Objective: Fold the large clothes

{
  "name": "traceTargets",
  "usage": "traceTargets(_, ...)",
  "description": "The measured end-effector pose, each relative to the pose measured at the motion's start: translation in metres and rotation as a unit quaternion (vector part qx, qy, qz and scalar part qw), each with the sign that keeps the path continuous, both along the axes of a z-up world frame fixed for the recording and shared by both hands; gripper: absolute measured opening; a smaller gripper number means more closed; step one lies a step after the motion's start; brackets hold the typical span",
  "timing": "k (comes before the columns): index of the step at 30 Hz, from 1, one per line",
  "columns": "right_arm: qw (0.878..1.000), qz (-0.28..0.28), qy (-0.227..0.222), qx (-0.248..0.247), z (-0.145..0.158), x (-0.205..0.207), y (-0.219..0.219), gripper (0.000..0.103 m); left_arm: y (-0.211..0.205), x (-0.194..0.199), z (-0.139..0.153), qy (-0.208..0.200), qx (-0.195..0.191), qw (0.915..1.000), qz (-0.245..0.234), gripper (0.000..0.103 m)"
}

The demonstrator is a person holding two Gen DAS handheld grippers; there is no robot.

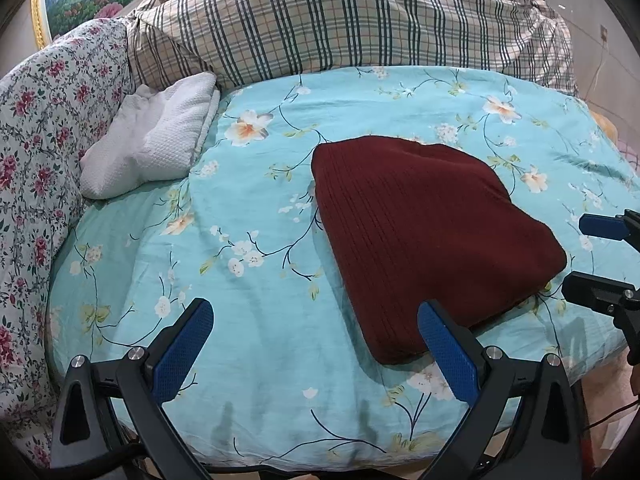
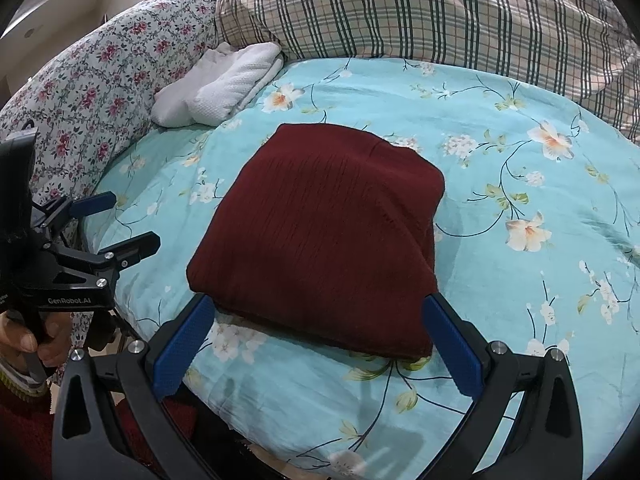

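On the bed (image 2: 500, 128), toward its near edge, a folded maroon sweater (image 2: 320, 236) is lying flat on the turquoise floral cover, its ribbed knit showing and its layered edge facing the near side. Nothing is gripping it.

Right gripper (image 2: 320, 340) is hovering at the near edge of the bed, its blue-padded fingers (image 2: 186, 344) spread wide and holding nothing. In the right wrist view the two fingers are framing the sweater's near edge, one by each near corner; whether they are touching the cloth I cannot tell.

Left gripper (image 1: 316, 356) is hovering over the near-left part of the bed, fingers (image 1: 184, 352) likewise spread wide and empty. Its right finger is sitting just beside the sweater's near-left corner; the left finger is over bare cover. The right wrist view is showing this gripper from the side, beyond the bed's left edge, with a hand (image 2: 36, 336) wrapped around its handle.

At the far-left corner a white waffle-weave cloth (image 1: 148, 140) is lying folded, well apart from the sweater. A plaid quilt (image 1: 340, 20) is bunching along the far edge. A rose-print quilt (image 1: 40, 140) is running down the left edge, touching the white cloth.

A framed flower picture (image 1: 80, 4) is showing behind the bed, far left.
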State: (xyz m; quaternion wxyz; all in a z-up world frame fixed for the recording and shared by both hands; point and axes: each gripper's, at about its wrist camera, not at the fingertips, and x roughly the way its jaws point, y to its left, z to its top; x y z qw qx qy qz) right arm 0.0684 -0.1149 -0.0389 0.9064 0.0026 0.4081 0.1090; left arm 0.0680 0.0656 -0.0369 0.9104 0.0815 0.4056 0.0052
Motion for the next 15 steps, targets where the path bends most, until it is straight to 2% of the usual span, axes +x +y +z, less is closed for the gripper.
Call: traceTargets(15, 1.0, 0.008, -0.009, -0.007, 0.009, 0.0012, 0.0049, 0.103, -0.003, -0.0031, 0.006, -0.009, 0.0, 0.9999, -0.003, 0.102)
